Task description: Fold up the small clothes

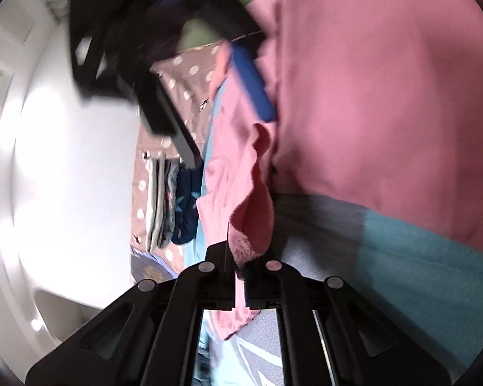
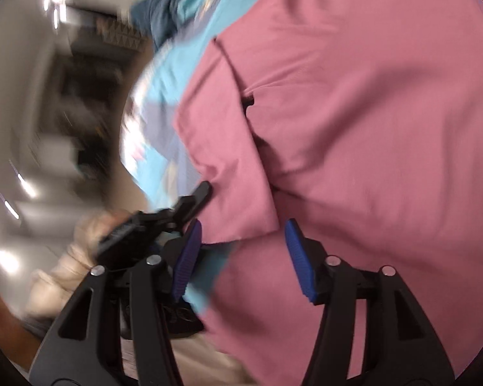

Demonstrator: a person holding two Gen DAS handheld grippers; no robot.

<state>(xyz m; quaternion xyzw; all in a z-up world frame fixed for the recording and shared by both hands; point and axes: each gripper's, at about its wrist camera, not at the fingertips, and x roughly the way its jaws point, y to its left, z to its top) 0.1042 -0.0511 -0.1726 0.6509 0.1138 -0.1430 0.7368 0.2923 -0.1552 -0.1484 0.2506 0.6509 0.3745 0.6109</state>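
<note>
Left wrist view: left gripper (image 1: 240,276) at bottom centre, jaws pinched together on a fold of the pink garment (image 1: 370,96), which rises from the pads and spreads over the whole upper right of the frame. Under it, lower right, a teal and grey cover (image 1: 418,273). Mid-left of the cloth, a polka-dot sheet (image 1: 190,74) with a row of folded socks (image 1: 174,206) lying on it. Upper left, blurred: the other gripper, black with a blue pad, near the top edge of the garment; touching or not, cannot tell. Right wrist view: right gripper (image 2: 244,257) at bottom centre, blue pads standing apart, pink garment (image 2: 354,128) filling the right and centre, one hem edge hanging between the pads but not pressed by them. Teal cover (image 2: 164,74) showing at upper centre. Left gripper (image 2: 190,204) at centre left, black, tips meeting the cloth's left edge. Background at left smeared by blur.
</note>
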